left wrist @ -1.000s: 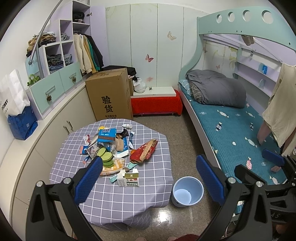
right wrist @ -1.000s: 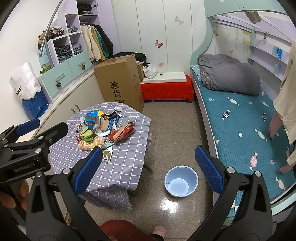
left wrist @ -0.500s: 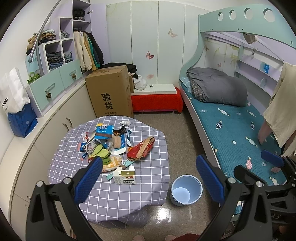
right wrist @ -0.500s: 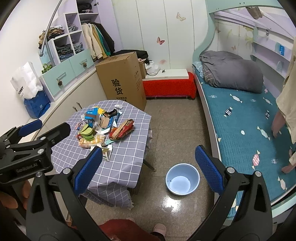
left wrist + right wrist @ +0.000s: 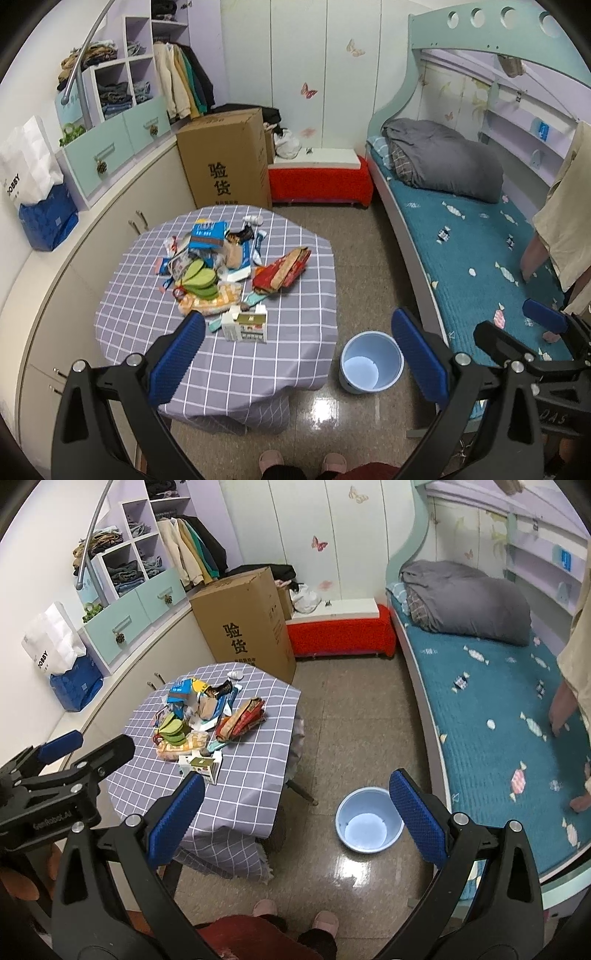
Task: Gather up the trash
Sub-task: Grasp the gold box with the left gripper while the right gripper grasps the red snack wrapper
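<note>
Trash pile [image 5: 221, 266] was heaped mid-table on the checkered tablecloth [image 5: 295, 332]: wrappers, a red snack bag [image 5: 282, 273], a small carton [image 5: 245, 326] at the near edge. Light-blue bucket [image 5: 371, 360] was seen on the floor just right of the table, beside the bed [image 5: 480, 240]. Left gripper [image 5: 297, 354] and right gripper [image 5: 295, 816] were held above the scene, jaws spread wide, nothing gripped.

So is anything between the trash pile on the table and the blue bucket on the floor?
Nothing visible blocks it. The trash pile lies on the checked table, and the blue bucket stands open on bare floor beside it. Both grippers are open and empty.
</note>
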`<state>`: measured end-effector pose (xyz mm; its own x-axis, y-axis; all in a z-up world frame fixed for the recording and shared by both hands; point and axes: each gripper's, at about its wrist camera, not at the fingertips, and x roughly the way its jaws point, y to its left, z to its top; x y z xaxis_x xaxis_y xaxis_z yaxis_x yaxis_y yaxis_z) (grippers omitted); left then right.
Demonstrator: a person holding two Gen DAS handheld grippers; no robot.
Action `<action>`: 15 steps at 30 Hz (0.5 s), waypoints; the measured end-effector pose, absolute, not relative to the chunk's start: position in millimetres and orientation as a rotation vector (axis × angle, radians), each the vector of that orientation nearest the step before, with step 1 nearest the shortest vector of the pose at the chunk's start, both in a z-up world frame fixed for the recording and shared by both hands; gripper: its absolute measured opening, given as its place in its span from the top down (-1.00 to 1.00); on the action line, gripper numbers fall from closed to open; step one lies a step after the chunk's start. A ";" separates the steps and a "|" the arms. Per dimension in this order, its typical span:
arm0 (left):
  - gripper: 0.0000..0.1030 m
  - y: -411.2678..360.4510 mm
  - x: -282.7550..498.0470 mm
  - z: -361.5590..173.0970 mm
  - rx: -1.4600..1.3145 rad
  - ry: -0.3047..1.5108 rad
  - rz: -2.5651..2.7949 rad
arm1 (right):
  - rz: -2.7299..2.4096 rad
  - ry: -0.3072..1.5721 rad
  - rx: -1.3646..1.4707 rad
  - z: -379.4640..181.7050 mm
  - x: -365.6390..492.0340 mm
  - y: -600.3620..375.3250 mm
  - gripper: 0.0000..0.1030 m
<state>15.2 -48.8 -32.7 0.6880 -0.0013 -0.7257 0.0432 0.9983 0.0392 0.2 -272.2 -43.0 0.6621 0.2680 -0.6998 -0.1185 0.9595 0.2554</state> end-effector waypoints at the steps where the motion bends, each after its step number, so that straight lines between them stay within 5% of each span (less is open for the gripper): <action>1: -0.91 -47.4 15.5 -33.9 0.056 0.819 -0.022 | 0.225 0.830 0.202 -45.8 2.2 -271.7 -0.90; 15: -0.91 28.7 69.8 -93.5 -0.050 1.019 0.019 | 0.239 1.050 0.300 -100.1 64.7 -227.0 -0.90</action>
